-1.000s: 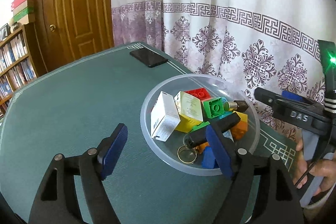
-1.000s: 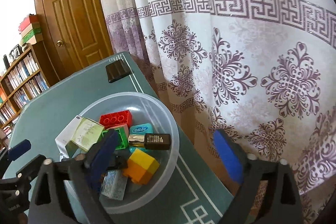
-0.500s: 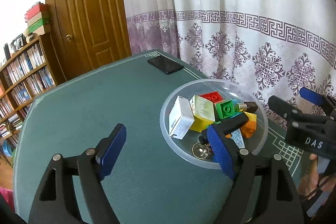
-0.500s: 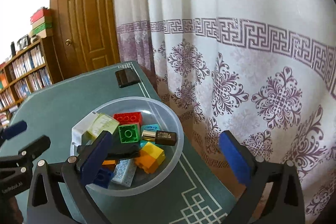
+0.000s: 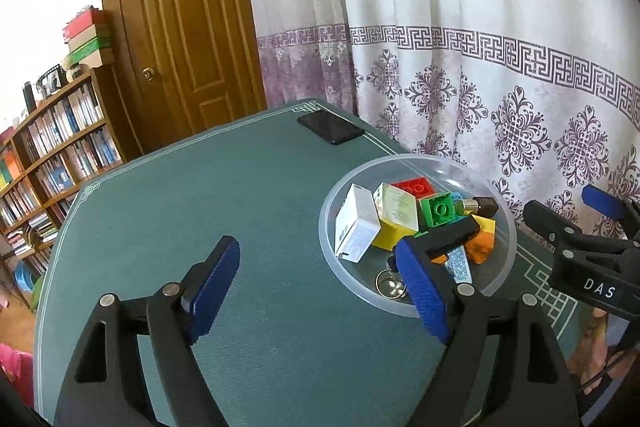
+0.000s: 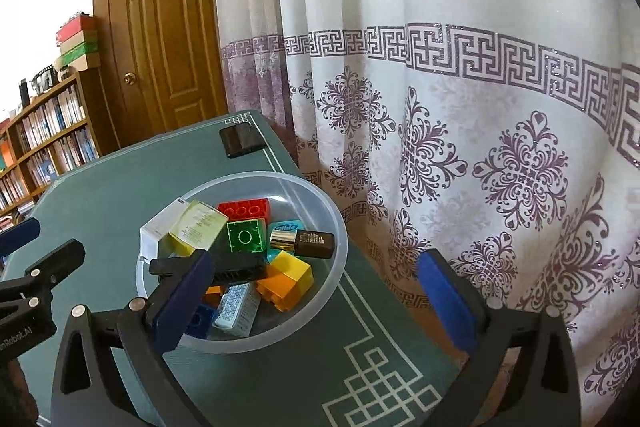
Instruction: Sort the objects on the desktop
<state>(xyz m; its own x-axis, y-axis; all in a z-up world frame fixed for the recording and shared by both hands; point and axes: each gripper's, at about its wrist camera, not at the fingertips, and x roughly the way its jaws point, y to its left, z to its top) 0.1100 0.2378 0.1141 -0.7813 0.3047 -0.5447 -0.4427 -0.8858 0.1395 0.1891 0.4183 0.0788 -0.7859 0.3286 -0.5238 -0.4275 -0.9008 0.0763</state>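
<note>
The clear plastic bowl (image 5: 416, 303) sits on the green tabletop (image 5: 200, 195) near its curtain-side edge, and it holds everything: a white box (image 5: 356, 223), a pale yellow-green box (image 5: 398, 207) leaning on it, a red brick (image 5: 414, 185), a green brick (image 5: 439, 209), a small brown bottle with a gold neck (image 5: 478, 205), a yellow brick (image 6: 294, 269) on an orange brick (image 6: 276, 287), a black clip (image 5: 448, 237), a metal ring (image 5: 388, 283), a blue brick (image 6: 198, 321) and a pale blue packet (image 6: 236, 309).

My left gripper (image 5: 320, 281) hangs above the tabletop with its jaws spread wide and empty; the bowl lies ahead and to the right, its near rim hidden behind my right-side pad, while the left-side pad stands over bare tabletop.

My right gripper (image 6: 316, 299) is also spread wide with nothing between the pads. The bowl is ahead and to the left; its near-left part, with the clip and blue brick, is covered by my left-side pad, and my right-side pad hangs past the tabletop's edge, in front of the patterned curtain (image 6: 460, 147).

Each gripper shows at the edge of the other's view. Well beyond the bowl, a black phone (image 5: 330, 128) lies at the far corner. Behind stand a wooden door (image 5: 180, 27) and a bookshelf (image 5: 52, 143).
</note>
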